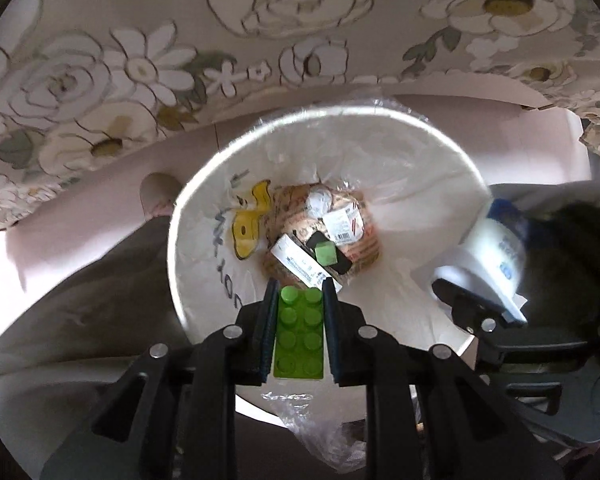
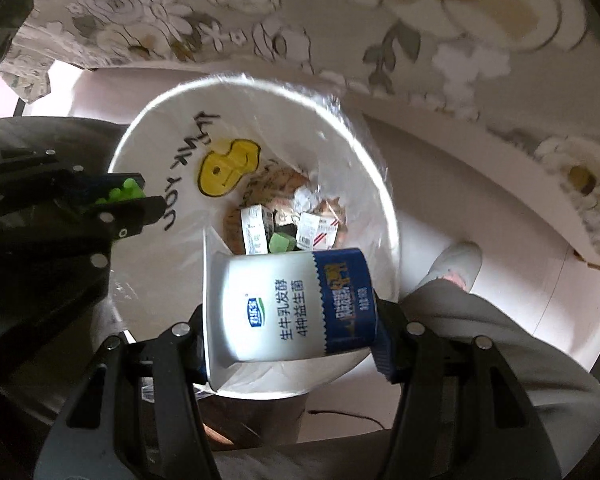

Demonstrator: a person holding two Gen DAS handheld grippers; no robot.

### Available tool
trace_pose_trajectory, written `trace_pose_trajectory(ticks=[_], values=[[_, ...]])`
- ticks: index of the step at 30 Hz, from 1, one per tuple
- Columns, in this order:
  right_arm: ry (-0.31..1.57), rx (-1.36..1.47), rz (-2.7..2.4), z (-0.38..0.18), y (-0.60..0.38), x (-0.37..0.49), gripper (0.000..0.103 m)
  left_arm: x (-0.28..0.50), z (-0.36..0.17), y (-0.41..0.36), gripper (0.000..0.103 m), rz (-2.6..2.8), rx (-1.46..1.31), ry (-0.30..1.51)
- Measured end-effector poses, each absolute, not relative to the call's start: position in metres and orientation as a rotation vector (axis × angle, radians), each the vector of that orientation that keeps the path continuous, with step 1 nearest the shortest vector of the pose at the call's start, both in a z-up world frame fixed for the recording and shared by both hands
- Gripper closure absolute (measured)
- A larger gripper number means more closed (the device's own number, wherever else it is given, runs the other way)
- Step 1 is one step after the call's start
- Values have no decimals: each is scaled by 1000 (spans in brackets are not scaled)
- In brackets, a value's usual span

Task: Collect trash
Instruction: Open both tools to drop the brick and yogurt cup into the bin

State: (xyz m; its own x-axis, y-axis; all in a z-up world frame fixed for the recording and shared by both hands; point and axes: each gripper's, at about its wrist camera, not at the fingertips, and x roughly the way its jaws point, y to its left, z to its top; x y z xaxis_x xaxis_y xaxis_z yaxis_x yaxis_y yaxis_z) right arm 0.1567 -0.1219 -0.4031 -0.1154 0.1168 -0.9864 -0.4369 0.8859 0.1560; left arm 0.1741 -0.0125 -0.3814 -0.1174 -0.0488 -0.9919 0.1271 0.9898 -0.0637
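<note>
My left gripper [image 1: 299, 294] is shut on a green studded brick [image 1: 299, 336] and holds it above the near rim of a white trash bin [image 1: 204, 184] with a clear liner. My right gripper [image 2: 290, 316] is shut on a white and blue yogurt cup [image 2: 292, 304], held sideways over the bin's [image 2: 148, 128] near rim. The cup [image 1: 496, 252] and right gripper [image 1: 472, 312] show at the right of the left wrist view. The left gripper [image 2: 140, 194] with its brick [image 2: 120, 192] shows at the left of the right wrist view. Cartons, wrappers and a small green cube [image 1: 326, 253] lie in the bin.
A table with a floral cloth [image 1: 100, 72] hangs over the far side of the bin. The person's grey-trousered leg [image 1: 80, 300] and shoe [image 1: 158, 196] stand beside the bin on a pale floor. A thin cable [image 2: 352, 416] lies on the floor.
</note>
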Motion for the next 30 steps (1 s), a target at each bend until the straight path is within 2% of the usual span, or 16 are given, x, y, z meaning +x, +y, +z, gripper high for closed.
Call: trace_pose_trajectory(ticks=[10, 26, 28, 30], values=[[1675, -277, 445, -423, -117, 149, 44, 172, -412, -11, 79, -147, 16, 1757], [1734, -293, 396, -441, -117, 152, 43, 171, -424, -15, 79, -130, 15, 1799], [1754, -281, 390, -445, -118, 153, 43, 171, -426, -16, 71, -133, 14, 1806], [1769, -294, 381, -448, -116, 152, 43, 171, -426, -15, 49, -118, 22, 1799]])
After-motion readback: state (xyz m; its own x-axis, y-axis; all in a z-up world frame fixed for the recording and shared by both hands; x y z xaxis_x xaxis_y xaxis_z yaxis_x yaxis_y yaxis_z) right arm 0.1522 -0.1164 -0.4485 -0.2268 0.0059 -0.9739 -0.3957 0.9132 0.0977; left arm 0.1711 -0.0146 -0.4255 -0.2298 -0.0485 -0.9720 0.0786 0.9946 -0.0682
